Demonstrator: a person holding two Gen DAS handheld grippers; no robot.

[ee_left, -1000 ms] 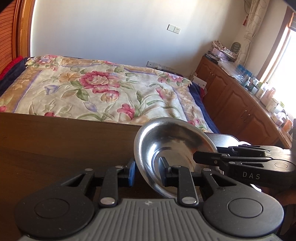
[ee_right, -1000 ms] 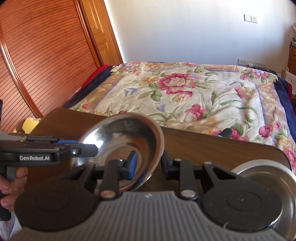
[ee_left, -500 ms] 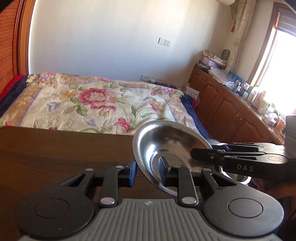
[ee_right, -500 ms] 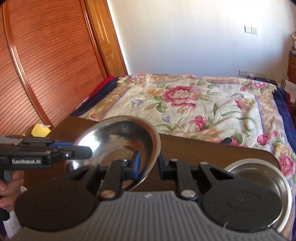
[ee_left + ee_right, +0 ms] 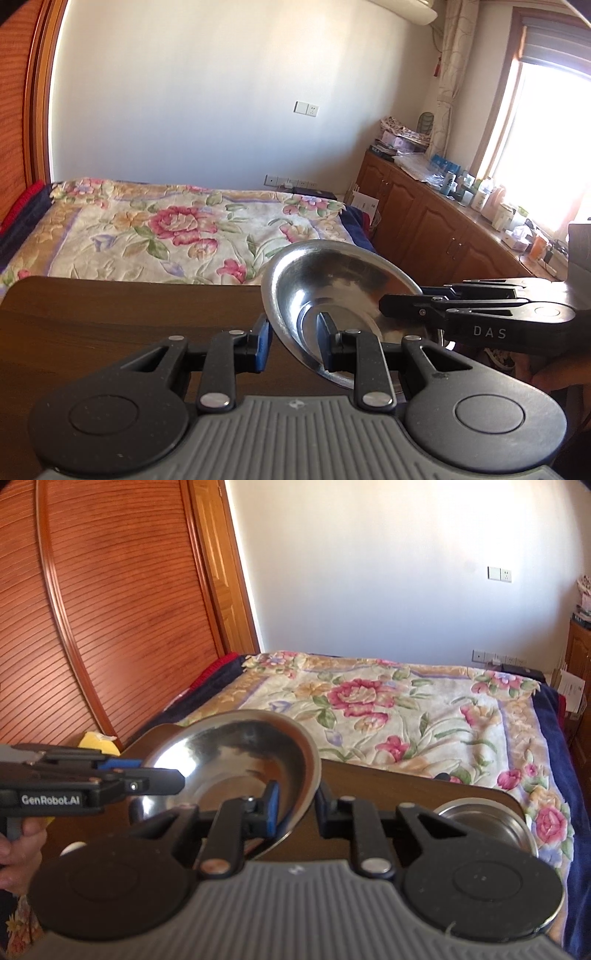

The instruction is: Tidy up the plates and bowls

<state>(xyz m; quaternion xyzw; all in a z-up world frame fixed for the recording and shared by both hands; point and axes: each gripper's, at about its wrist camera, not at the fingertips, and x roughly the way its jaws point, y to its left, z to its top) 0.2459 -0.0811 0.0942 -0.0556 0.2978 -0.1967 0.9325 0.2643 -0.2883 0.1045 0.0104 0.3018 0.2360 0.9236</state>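
1. A bedroom: a dark wooden table (image 5: pixel 110 317) stands at the foot of a bed with a floral quilt (image 5: pixel 177 229), with a white wall behind it.
2. The left gripper (image 5: pixel 293 338) is clamped on the near rim of a steel bowl (image 5: pixel 332 288); one pad sits outside the wall, the other inside.
3. The right gripper (image 5: pixel 297 805) is clamped on the same bowl's (image 5: pixel 240 753) opposite rim, which runs between its two pads.
4. The bowl is held tilted above the table, clear of the wood, between the two tools.
5. In each view the other tool reaches in from the side to the bowl's edge.
6. A second steel bowl (image 5: pixel 484 823) rests on the table near its right corner, apart from the held one.
7. The tabletop to the left lies bare up to its rounded far edge.
8. Wooden cabinets (image 5: pixel 424 221) with a cluttered top run along the window side; a slatted wardrobe door (image 5: pixel 110 609) closes the other.
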